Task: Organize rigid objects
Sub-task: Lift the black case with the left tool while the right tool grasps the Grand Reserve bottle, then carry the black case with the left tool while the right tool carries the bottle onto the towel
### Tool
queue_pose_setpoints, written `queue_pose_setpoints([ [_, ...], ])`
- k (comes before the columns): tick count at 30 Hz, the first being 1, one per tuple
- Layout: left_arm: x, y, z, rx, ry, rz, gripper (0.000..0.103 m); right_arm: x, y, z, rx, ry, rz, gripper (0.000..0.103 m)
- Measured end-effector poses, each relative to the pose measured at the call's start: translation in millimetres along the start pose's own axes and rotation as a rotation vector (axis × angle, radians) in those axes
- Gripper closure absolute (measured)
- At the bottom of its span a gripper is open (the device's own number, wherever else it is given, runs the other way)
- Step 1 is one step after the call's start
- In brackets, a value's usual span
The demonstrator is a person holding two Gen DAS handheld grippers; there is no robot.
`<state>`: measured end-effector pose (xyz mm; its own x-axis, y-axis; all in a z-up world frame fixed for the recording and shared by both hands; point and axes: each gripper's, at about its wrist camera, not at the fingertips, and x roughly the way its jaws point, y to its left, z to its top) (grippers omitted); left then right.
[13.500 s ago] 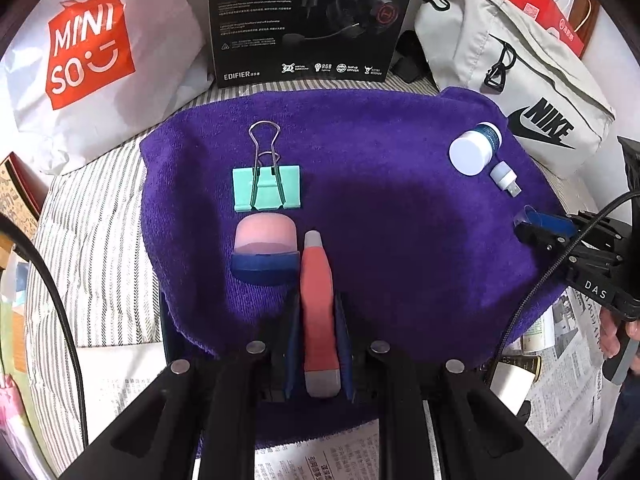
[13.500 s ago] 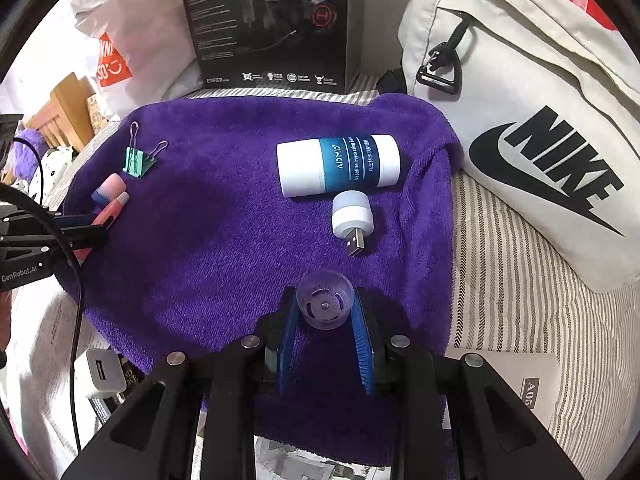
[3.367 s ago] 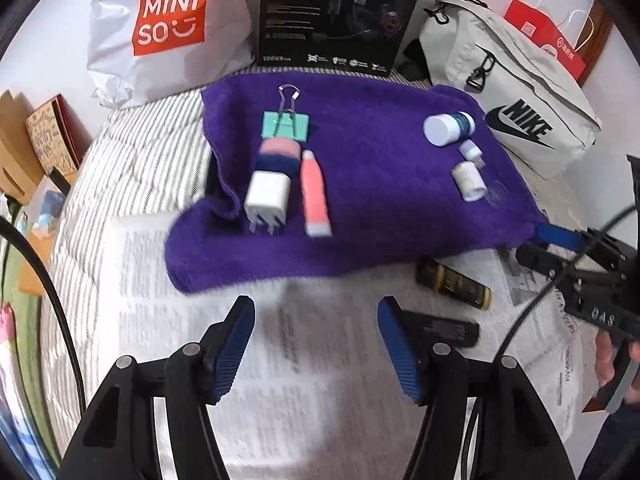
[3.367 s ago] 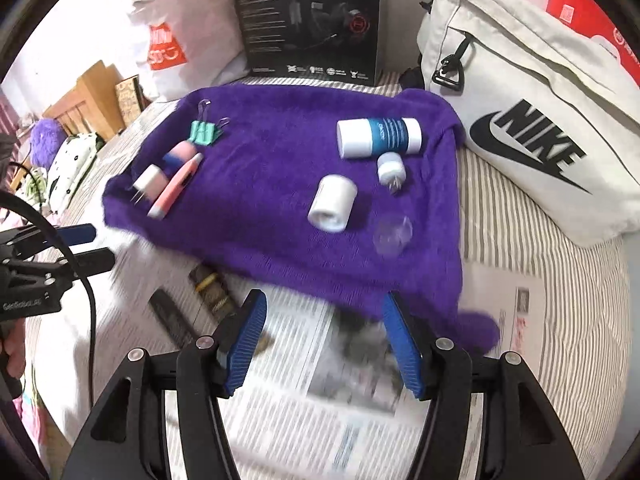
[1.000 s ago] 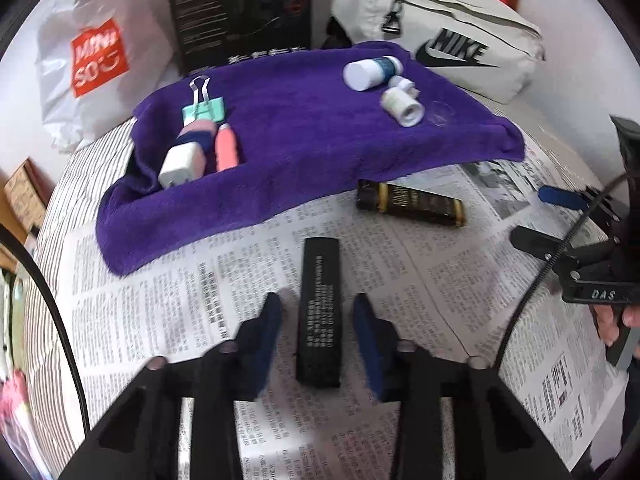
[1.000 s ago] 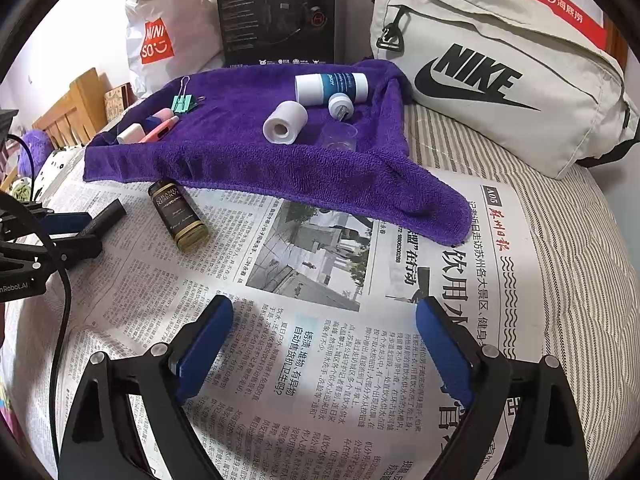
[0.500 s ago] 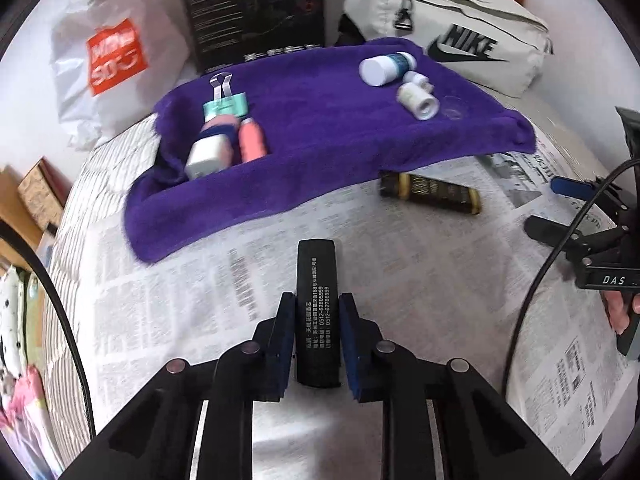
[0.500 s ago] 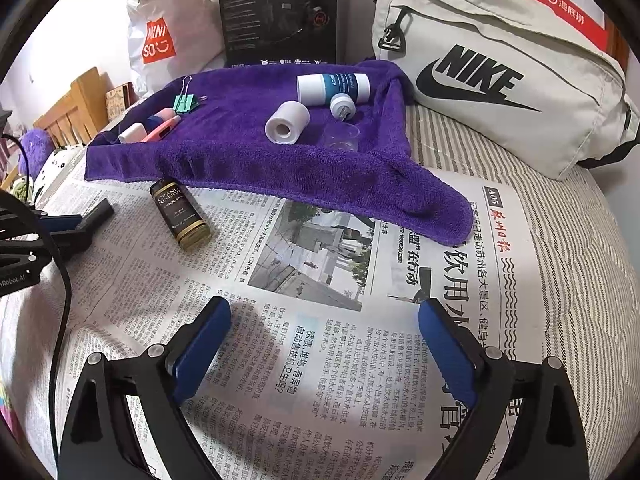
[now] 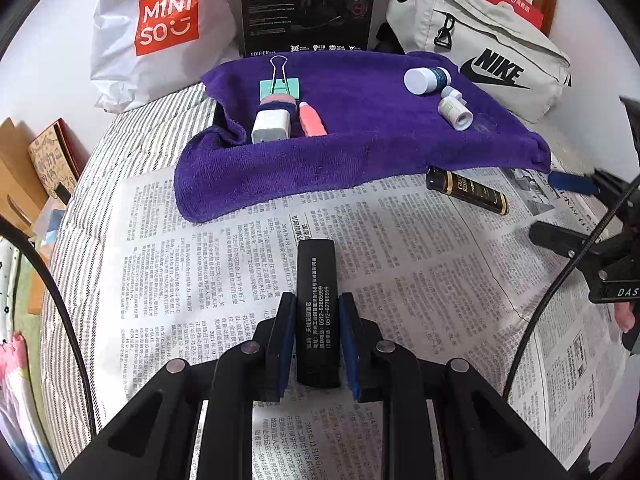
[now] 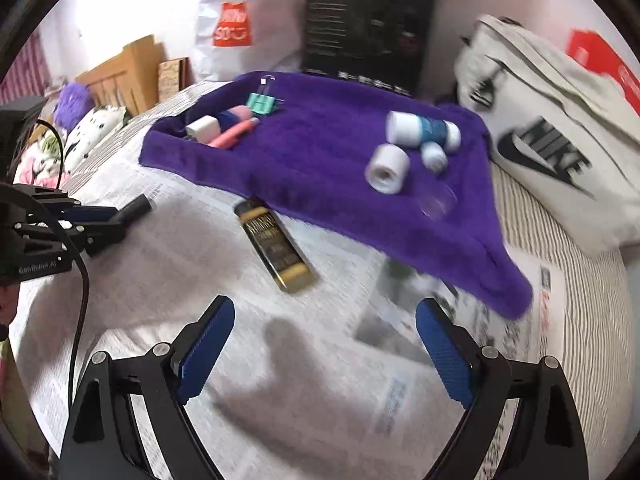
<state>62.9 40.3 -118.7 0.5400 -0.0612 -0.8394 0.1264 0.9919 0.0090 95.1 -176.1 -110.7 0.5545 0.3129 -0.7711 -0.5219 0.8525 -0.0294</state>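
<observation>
My left gripper point(image 9: 312, 312) is shut on a flat black bar with white print point(image 9: 317, 304), held just above the newspaper; the bar also shows in the right wrist view point(image 10: 134, 207). My right gripper point(image 10: 324, 320) is wide open and empty, just short of a black and gold tube point(image 10: 276, 246) lying on the newspaper by the towel's near edge; the tube also shows in the left wrist view point(image 9: 466, 194). The purple towel point(image 9: 360, 148) holds a green binder clip point(image 9: 279, 87), a white charger point(image 9: 270, 130), a pink tube point(image 9: 312, 122), a white and blue bottle point(image 9: 426, 79) and a white roll point(image 9: 456, 114).
Newspaper point(image 9: 440, 280) covers the striped bed in front of the towel. Behind the towel stand a MINISO bag point(image 9: 160, 28), a black headset box point(image 9: 308, 4) and a grey NIKE bag point(image 9: 488, 48). Wooden furniture point(image 10: 124, 68) lies to the left.
My left gripper has closed on the black bar and lifted it toward the towel. My right gripper has swung left and forward toward the black and gold tube; its view is blurred.
</observation>
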Motion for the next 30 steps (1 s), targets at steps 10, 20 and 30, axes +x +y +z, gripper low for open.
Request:
queue_pose_setpoints([
  [10,-0.4,5.8,-0.2,-0.049,-0.012,-0.035,0.082,30.7,14.5,25.8,-0.073,0.016,0.051,0.014],
  [20,-1.0,8.7,0.9,-0.06,-0.01,-0.058,0.082,49.3,28.2,36.0,-0.139,0.021,0.13,0.068],
  [30,-0.9,8.2,-0.3,-0.058,-0.018,-0.048,0.082,33.7,11.1,20.7,-0.058,0.138,0.113,0.078],
])
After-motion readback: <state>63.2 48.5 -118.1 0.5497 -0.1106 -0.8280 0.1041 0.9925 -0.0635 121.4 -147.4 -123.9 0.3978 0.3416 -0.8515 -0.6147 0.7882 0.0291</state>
